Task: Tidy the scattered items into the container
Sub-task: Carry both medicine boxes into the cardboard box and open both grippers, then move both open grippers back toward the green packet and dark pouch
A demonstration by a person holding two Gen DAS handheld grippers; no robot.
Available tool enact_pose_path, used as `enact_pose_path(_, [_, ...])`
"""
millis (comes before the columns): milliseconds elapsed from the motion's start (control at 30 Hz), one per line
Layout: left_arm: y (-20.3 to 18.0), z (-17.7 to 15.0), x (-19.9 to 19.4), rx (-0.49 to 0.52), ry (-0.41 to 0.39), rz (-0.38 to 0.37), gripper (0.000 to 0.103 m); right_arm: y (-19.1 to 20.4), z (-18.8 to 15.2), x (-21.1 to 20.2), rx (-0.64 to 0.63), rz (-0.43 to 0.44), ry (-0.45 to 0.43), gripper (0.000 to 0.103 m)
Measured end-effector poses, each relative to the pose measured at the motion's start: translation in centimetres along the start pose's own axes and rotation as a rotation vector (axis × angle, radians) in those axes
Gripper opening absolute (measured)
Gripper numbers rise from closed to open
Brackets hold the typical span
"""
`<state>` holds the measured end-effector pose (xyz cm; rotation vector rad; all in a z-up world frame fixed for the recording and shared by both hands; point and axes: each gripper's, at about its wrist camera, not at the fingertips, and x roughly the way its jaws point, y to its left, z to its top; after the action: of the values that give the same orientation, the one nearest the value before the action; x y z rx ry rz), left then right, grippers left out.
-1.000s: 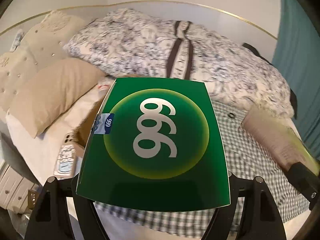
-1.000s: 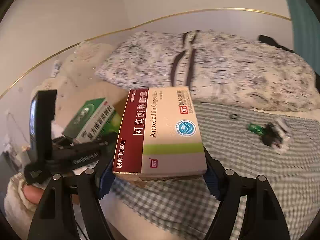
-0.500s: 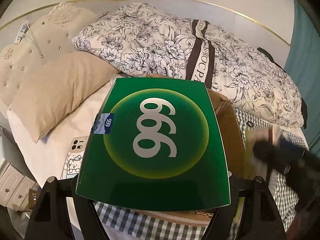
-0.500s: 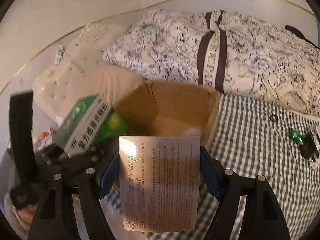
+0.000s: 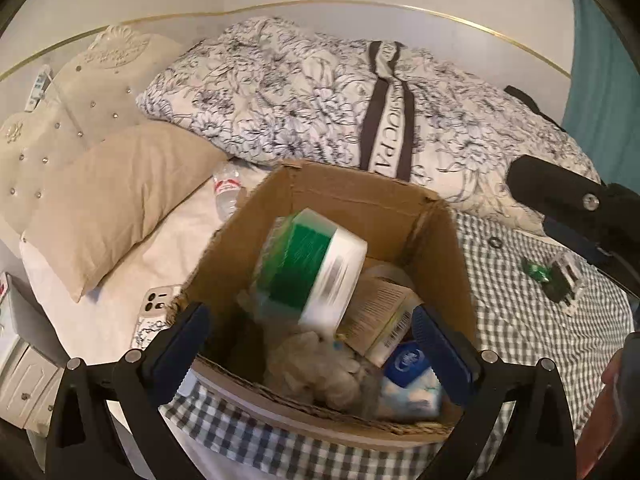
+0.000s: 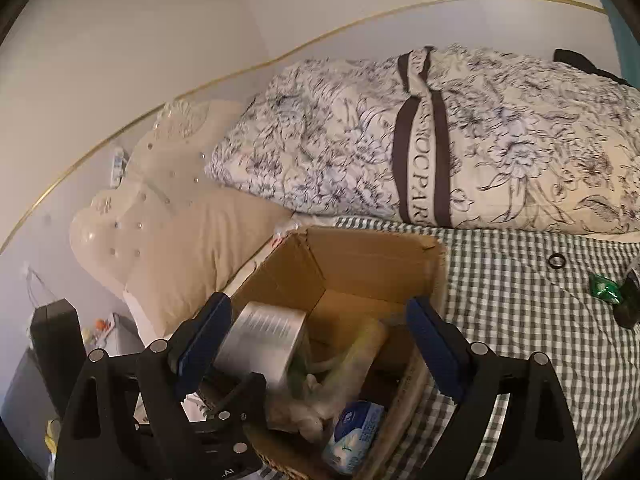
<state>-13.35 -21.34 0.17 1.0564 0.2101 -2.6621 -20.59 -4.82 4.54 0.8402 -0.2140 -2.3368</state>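
Both hover above the open cardboard box (image 5: 340,200) on the bed: left gripper (image 5: 316,344) spread wide and empty, right gripper (image 6: 320,340) likewise apart with nothing between the pads. Inside the box, a green-and-white carton (image 5: 316,264), blurred and apparently mid-drop or just tipping, above a beige carton (image 5: 380,316), a blue tissue pack (image 5: 408,364) and some crumpled soft stuff. Out on the checked sheet (image 5: 520,320), well apart from the box: a small green object (image 5: 536,270), a clear-and-dark item (image 5: 564,284), a black ring (image 5: 495,242). Risks, as a judgement: green carton landing tilted on the pile and leaving little room; small pieces slipping from wide pads; box shifting on soft bedding if nudged; phone (image 5: 154,308) beside the box wall getting knocked.
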Motion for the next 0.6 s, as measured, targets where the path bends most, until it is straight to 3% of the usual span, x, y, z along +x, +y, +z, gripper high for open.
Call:
enact_pose_path(267, [-6.0,-2.5,-1.9,0.049,0.002,-0.1,0.103,-5.6,-3.3,-7.2,0.032,-0.157,-0.086,0.091])
enact_pose_path(600, [-15.4,-6.4,-2.8,0.091,0.037,-0.186,0.103,-15.9,-11.1,-16.3,0.146,-0.375,-0.063,0.091])
